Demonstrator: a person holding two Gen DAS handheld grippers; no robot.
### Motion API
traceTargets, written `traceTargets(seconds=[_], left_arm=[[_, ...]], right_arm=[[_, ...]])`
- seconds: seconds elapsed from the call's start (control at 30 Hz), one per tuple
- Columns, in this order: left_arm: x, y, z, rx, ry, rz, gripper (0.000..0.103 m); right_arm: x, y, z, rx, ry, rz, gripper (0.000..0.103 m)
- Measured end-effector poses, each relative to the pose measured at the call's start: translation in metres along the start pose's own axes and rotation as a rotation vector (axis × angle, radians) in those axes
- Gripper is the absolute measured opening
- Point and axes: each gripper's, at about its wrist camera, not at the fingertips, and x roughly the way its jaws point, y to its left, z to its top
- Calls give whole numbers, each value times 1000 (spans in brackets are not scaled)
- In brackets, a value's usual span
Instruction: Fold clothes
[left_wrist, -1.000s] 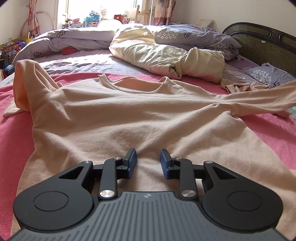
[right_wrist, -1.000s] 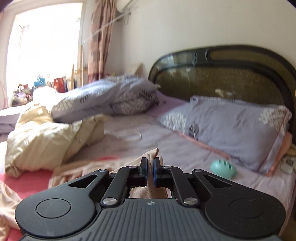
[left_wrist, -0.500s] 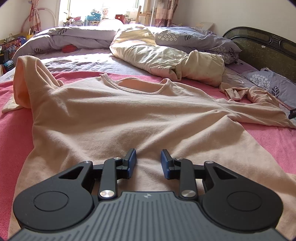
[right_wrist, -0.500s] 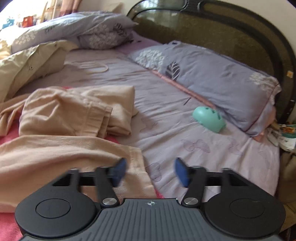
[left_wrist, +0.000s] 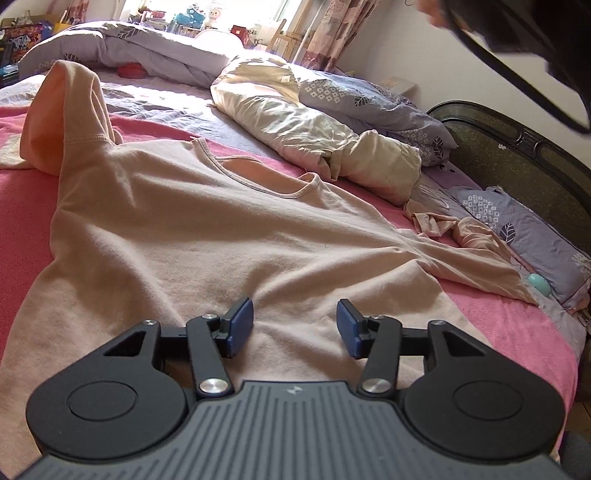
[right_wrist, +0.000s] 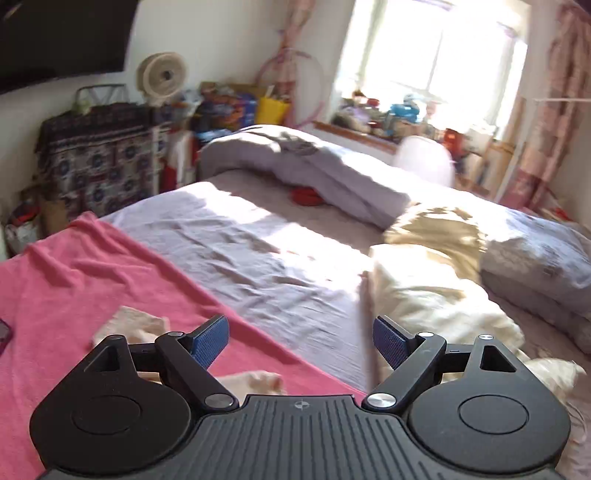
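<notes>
Jaws of the left gripper (left_wrist: 294, 325) stood apart, empty, low over the hem end of the shirt (left_wrist: 207, 236), blue pads (left_wrist: 240, 321) clear of the cloth. Jaws of the right gripper (right_wrist: 301, 341) stood wide apart, empty, above the pink blanket (right_wrist: 74, 288) near its border with the lilac sheet (right_wrist: 266, 266). The shirt lay flat, neckline away from the left gripper, on the pink blanket across the near side of the bed. One sleeve (left_wrist: 74, 110) was humped upright toward the foot of the bed; the other sleeve (left_wrist: 476, 254) trailed, crumpled, toward the headboard (left_wrist: 517, 162). A cream quilt (left_wrist: 314, 133) lay bunched beyond the neckline. A teal object (left_wrist: 539, 283) rested beside the pillow (left_wrist: 532, 236).
</notes>
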Motion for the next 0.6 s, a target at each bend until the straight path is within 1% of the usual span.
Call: traceTargets(seconds=[0.1, 0.17, 0.2, 0.23, 0.3, 0.33, 0.37, 0.4, 0.43, 0.47, 0.57, 0.6], left_arm=[[-5, -2, -4, 13, 5, -71, 59], [-6, -5, -6, 30, 11, -105, 63], [-6, -7, -7, 38, 12, -116, 64], [-6, -8, -7, 46, 13, -126, 64], [-6, -10, -8, 54, 11, -139, 64], [-6, -10, -8, 52, 10, -146, 64], [-5, -9, -8, 47, 11, -153, 64], [-5, -8, -8, 42, 13, -159, 64], [-4, -8, -8, 37, 14, -165, 64], [-4, -8, -8, 37, 16, -167, 64], [1, -10, -8, 41, 18, -163, 64], [5, -12, -7, 43, 19, -160, 64]], right_arm=[[75, 97, 39, -163, 97, 70, 85], [117, 147, 45, -238, 201, 94, 85], [136, 169, 43, -275, 257, 91, 86], [151, 183, 39, -307, 300, 74, 87], [181, 208, 20, -371, 379, -29, 87], [185, 211, 15, -356, 361, -60, 89], [184, 211, 11, -322, 319, -80, 81], [182, 210, 13, -280, 309, -102, 60], [180, 208, 16, -234, 314, -126, 5], [173, 205, 21, -206, 284, -145, 2], [135, 189, 43, -154, 145, -192, 2], [119, 181, 51, -139, 112, -193, 2]])
